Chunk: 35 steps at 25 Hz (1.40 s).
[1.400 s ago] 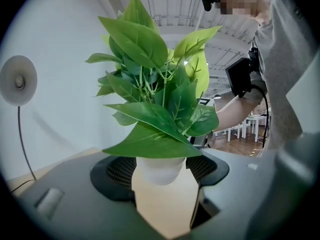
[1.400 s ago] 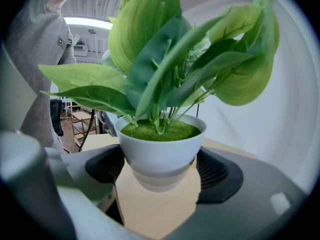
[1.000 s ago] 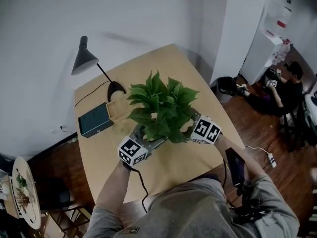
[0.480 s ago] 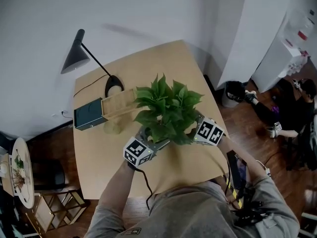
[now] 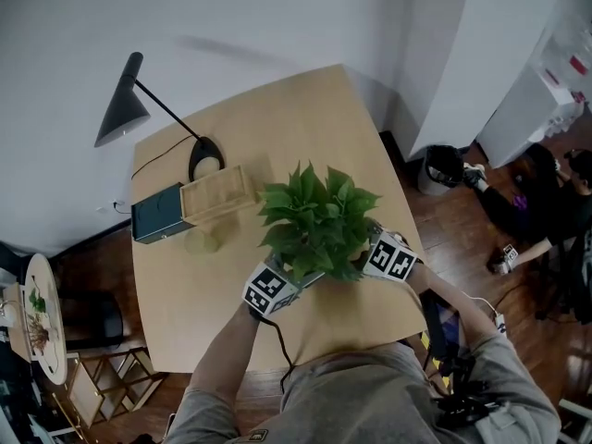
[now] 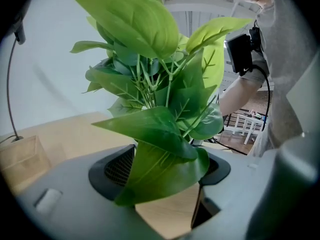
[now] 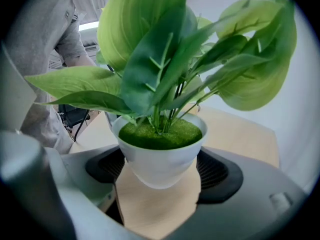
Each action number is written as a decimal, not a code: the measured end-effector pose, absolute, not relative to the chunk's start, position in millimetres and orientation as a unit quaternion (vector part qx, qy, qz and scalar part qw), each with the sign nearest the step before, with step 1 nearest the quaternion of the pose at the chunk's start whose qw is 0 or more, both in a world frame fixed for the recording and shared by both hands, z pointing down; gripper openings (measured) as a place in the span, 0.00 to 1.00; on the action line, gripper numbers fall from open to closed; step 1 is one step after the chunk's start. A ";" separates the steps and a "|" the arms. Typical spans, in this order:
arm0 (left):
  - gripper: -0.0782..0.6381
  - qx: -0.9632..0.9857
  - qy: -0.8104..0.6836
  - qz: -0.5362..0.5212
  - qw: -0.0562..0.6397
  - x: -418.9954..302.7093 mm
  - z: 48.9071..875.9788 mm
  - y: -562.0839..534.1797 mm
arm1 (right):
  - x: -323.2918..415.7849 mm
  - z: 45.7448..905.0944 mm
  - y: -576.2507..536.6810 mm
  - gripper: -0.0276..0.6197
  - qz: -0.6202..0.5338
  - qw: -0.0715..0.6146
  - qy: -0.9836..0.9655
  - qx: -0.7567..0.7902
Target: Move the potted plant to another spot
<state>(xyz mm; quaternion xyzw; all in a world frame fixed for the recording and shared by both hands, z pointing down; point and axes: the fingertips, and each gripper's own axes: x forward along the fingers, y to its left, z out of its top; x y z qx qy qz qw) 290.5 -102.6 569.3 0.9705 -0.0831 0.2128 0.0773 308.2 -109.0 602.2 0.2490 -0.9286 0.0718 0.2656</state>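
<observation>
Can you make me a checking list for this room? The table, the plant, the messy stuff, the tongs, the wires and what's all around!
Surface: light wooden table.
Job's things: potted plant, with green leaves in a white pot. It looks lifted just off the table.
Clutter: black desk lamp; dark teal box with a wooden tray right beside it.
Grippers: right tongs closed on the pot. The left tongs have their jaws apart, and leaves between them hide any grip.
Cables: lamp cord on the table; black cable by the left arm.
Surroundings: white wall, dark wooden floor, bin, seated person at the right.
</observation>
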 end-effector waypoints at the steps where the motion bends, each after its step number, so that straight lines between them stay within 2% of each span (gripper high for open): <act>1: 0.58 0.970 -0.083 0.216 0.077 292.7 573.3 -103.1 | 310.3 606.4 -108.8 0.75 0.073 0.269 -0.928 0.249; 14: 0.59 0.958 -0.083 0.258 0.092 313.3 602.7 -100.5 | 331.0 636.2 -106.4 0.76 0.076 0.288 -0.924 0.239; 30: 0.59 0.952 -0.088 0.284 0.076 312.3 615.5 -88.5 | 330.2 653.6 -94.8 0.76 0.061 0.294 -0.925 0.231; 35: 0.59 0.950 -0.087 0.291 0.072 312.0 616.3 -87.9 | 334.3 665.6 -87.8 0.76 0.047 0.322 -0.919 0.224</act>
